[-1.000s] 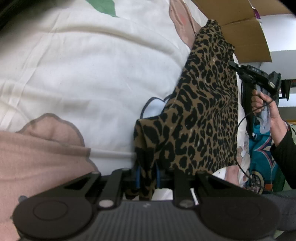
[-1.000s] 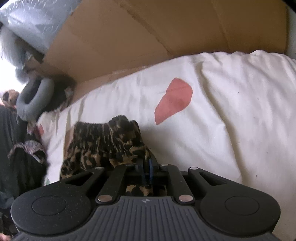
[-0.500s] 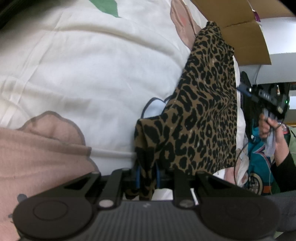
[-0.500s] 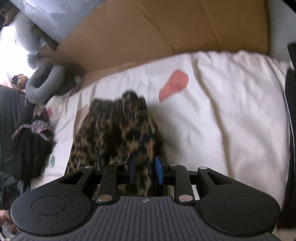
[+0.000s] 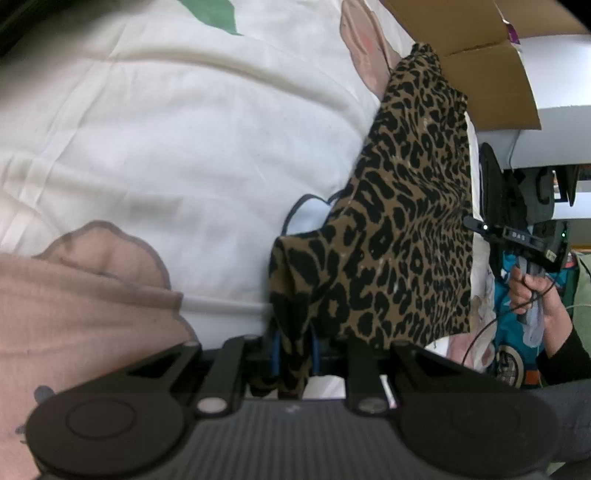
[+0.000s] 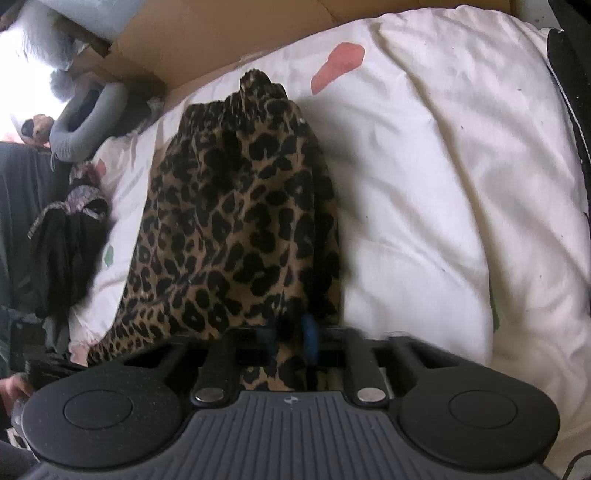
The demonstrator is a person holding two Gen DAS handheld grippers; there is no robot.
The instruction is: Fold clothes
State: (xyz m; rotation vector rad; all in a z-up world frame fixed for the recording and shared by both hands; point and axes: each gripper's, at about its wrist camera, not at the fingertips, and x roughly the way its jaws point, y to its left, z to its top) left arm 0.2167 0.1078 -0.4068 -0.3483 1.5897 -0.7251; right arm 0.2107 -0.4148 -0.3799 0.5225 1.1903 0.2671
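The 2 grippers, left (image 5: 293,354) and right (image 6: 291,343), each pinch the brown leopard-spotted cloth (image 5: 399,236), lying partly doubled on the white quilt (image 5: 184,129); more folding looks left.

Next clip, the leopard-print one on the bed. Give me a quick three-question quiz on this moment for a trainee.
1. True or false: the left gripper is shut on the leopard-print garment.
2. What does the garment lie on: A) bare floor, B) the white duvet, C) a chair?
3. What brown thing stands beyond the duvet's far edge in the right wrist view?

Key: 1 true. 2 B. 3 cardboard box.
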